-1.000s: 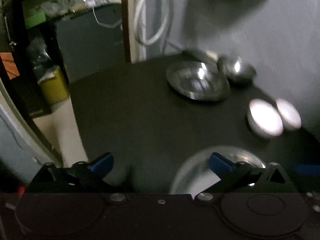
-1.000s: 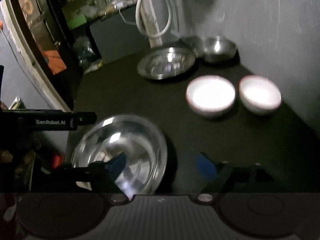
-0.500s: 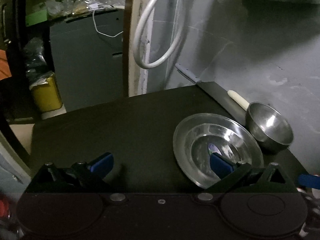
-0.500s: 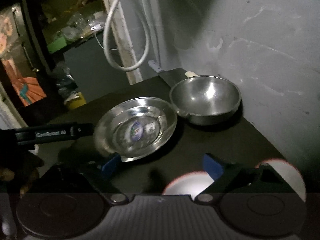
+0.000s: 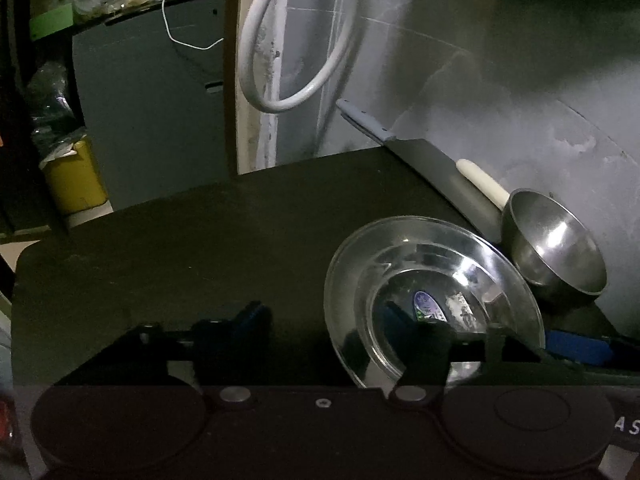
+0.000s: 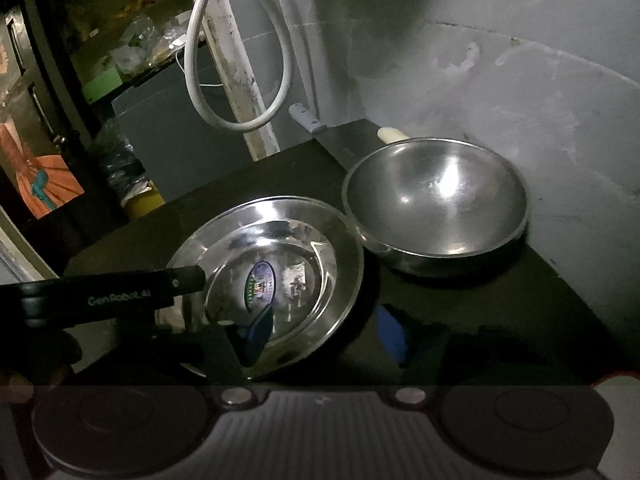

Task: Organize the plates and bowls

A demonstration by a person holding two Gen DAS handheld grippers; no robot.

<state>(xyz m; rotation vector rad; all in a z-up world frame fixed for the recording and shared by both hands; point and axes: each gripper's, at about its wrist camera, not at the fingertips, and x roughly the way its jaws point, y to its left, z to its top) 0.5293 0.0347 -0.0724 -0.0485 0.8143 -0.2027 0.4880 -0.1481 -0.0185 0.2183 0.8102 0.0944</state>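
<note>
Both claws, left (image 5: 324, 320) & right (image 6: 324, 328), half spread, just been closing astride plate (image 6: 280, 248) rim, not yet pinching. Steel plate is stiff, light, slippery; grip rim.

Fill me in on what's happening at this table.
A person works a claw in each hand at one steel plate on the dark table. The left claw straddles one side of its rim, the right claw the other. Both have just been closing; whether the pads grip is unclear. A steel bowl sits beside the plate.
</note>
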